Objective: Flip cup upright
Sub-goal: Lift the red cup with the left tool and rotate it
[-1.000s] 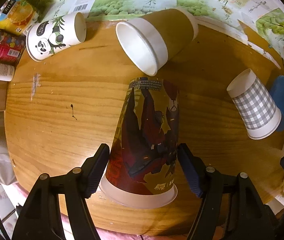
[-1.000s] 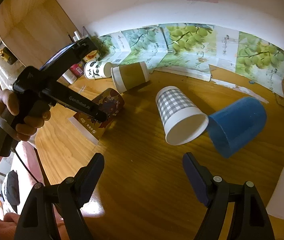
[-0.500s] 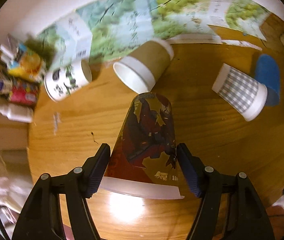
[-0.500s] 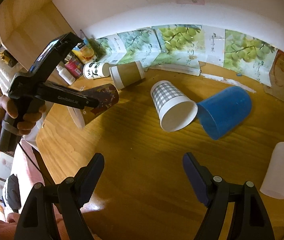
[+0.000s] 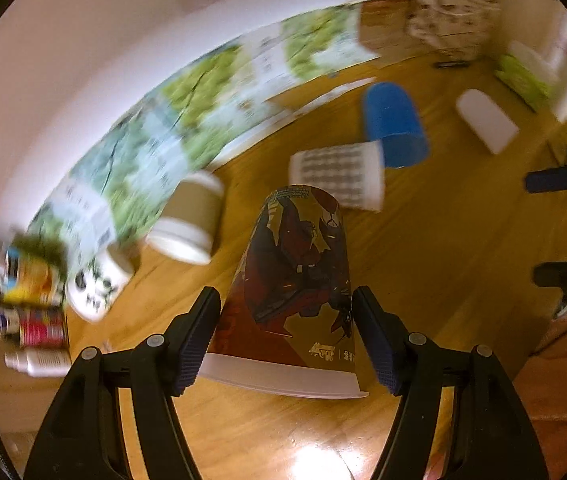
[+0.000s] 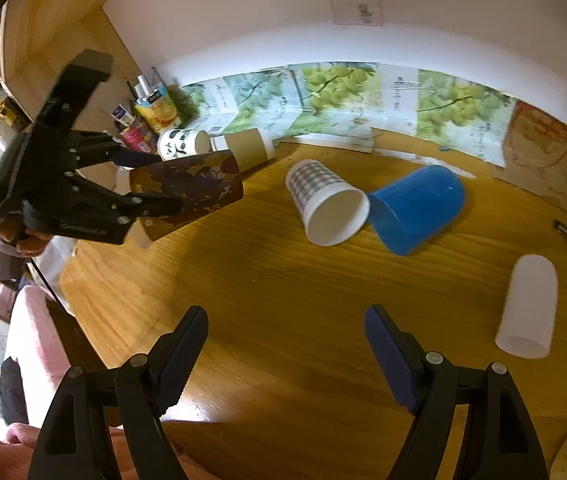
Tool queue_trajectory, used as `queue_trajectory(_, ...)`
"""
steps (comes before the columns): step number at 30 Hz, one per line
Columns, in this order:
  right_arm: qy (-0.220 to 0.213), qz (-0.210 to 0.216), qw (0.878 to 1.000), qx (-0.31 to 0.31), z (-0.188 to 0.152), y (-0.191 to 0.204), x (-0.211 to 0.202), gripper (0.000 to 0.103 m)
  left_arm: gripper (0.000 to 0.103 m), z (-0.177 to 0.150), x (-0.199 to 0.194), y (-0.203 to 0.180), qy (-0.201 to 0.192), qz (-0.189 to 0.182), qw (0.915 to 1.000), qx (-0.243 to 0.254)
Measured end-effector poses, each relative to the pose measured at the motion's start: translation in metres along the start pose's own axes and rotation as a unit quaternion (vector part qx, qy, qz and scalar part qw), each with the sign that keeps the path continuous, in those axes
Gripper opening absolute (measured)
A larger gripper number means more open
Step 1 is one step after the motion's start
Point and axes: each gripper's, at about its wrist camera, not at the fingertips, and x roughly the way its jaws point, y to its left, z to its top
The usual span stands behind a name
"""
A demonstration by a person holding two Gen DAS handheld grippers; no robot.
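the printed cup (image 5: 299,280) is held off the surface (image 6: 283,288) in the left tongs (image 5: 285,336), both pads pressed against its sides near the white rim. in the right wrist view the same cup (image 6: 191,188) lies roughly level in the air over the surface's left edge — its closed base points toward the middle of the surface, its rim back toward the hand (image 6: 11,232) that holds the tool.

the right tongs (image 6: 285,346) stand wide apart with nothing between them, hovering above the near edge of the surface.

the other cups all lie on their sides. a brown cup with white bands (image 6: 245,148) and a panda cup (image 6: 181,144) are close together near the far left corner, just behind the held cup in the right wrist view. a checked cup (image 6: 325,200) lies around the middle, its open mouth facing the near edge, and a blue cup (image 6: 415,208) touches it or nearly so on the right. a plain white cup (image 6: 527,304) lies well apart, toward the right edge.

grape-printed cartons (image 6: 323,100) line the far edge against the wall — small bottles and packets (image 6: 143,120) crowd the far left corner. the left wrist view is motion-blurred away from the tongs.
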Motion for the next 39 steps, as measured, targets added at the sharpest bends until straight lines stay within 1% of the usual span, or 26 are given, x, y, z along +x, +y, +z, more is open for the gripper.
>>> queue_trajectory(2,0.002,-0.012,1.0,0.005,-0.006,0.001,-0.002,0.081,0.072,0.003,-0.006,-0.007,-0.012,-0.01,0.9995,0.027)
queue_trajectory(4,0.004,-0.026,1.0,0.007,-0.013,0.003,-0.003,0.081,0.072,0.005,-0.01,-0.016,-0.023,-0.016,0.9975,0.064)
queue_trajectory(6,0.004,-0.04,0.999,0.009,-0.021,0.006,-0.005,0.081,0.072,0.006,-0.011,-0.024,-0.025,-0.027,0.9943,0.1)
queue_trajectory(9,0.001,-0.056,0.998,0.015,-0.031,0.011,-0.01,0.081,0.072,0.007,-0.014,-0.04,-0.027,-0.039,0.9857,0.161)
queue_trajectory(11,-0.001,-0.064,0.998,0.019,-0.038,0.014,-0.013,0.081,0.072,0.006,-0.016,-0.05,-0.035,-0.045,0.9765,0.208)
queue_trajectory(12,-0.002,-0.071,0.997,0.021,-0.043,0.017,-0.015,0.081,0.072,0.006,-0.016,-0.054,-0.037,-0.048,0.9725,0.225)
queue_trajectory(15,-0.004,-0.088,0.996,0.029,-0.055,0.022,-0.021,0.081,0.072,0.006,-0.017,-0.066,-0.042,-0.064,0.9569,0.28)
queue_trajectory(19,-0.004,-0.113,0.992,0.059,-0.077,0.031,-0.028,0.081,0.072,0.007,-0.017,-0.084,-0.047,-0.079,0.9292,0.358)
queue_trajectory(20,-0.005,-0.116,0.991,0.065,-0.081,0.033,-0.03,0.081,0.072,0.006,-0.017,-0.09,-0.047,-0.084,0.919,0.382)
queue_trajectory(21,-0.007,-0.123,0.989,0.078,-0.087,0.037,-0.031,0.081,0.072,0.005,-0.017,-0.094,-0.048,-0.086,0.9122,0.398)
queue_trajectory(23,-0.008,-0.133,0.986,0.097,-0.096,0.041,-0.033,0.081,0.072,0.001,-0.018,-0.106,-0.053,-0.096,0.8906,0.441)
queue_trajectory(24,-0.008,-0.137,0.985,0.107,-0.101,0.044,-0.033,0.081,0.072,-0.001,-0.018,-0.11,-0.056,-0.1,0.8815,0.458)
queue_trajectory(26,-0.005,-0.147,0.981,0.127,-0.112,0.051,-0.033,0.081,0.072,-0.007,-0.018,-0.123,-0.066,-0.108,0.8542,0.504)
queue_trajectory(27,-0.003,-0.15,0.98,0.133,-0.115,0.054,-0.033,0.081,0.072,-0.01,-0.018,-0.127,-0.07,-0.11,0.8428,0.522)
queue_trajectory(29,0.002,-0.161,0.976,0.148,-0.125,0.063,-0.031,0.081,0.072,-0.017,-0.015,-0.137,-0.077,-0.115,0.8158,0.561)
queue_trajectory(31,0.004,-0.168,0.973,0.161,-0.132,0.066,-0.031,0.081,0.072,-0.021,-0.013,-0.143,-0.078,-0.126,0.7976,0.585)
queue_trajectory(32,0.005,-0.172,0.97,0.171,-0.136,0.069,-0.03,0.081,0.072,-0.023,-0.01,-0.147,-0.079,-0.134,0.7851,0.6)
queue_trajectory(33,0.006,-0.176,0.968,0.18,-0.14,0.072,-0.029,0.081,0.072,-0.024,-0.008,-0.15,-0.082,-0.138,0.7755,0.611)
queue_trajectory(35,0.01,-0.179,0.965,0.194,-0.144,0.076,-0.027,0.081,0.072,-0.028,-0.004,-0.156,-0.091,-0.146,0.752,0.636)
queue_trajectory(38,0.019,-0.185,0.96,0.208,-0.15,0.082,-0.022,0.081,0.072,-0.035,0.001,-0.164,-0.097,-0.168,0.7132,0.673)
queue_trajectory(39,0.022,-0.186,0.959,0.212,-0.151,0.084,-0.02,0.081,0.072,-0.037,0.002,-0.165,-0.098,-0.173,0.7035,0.682)
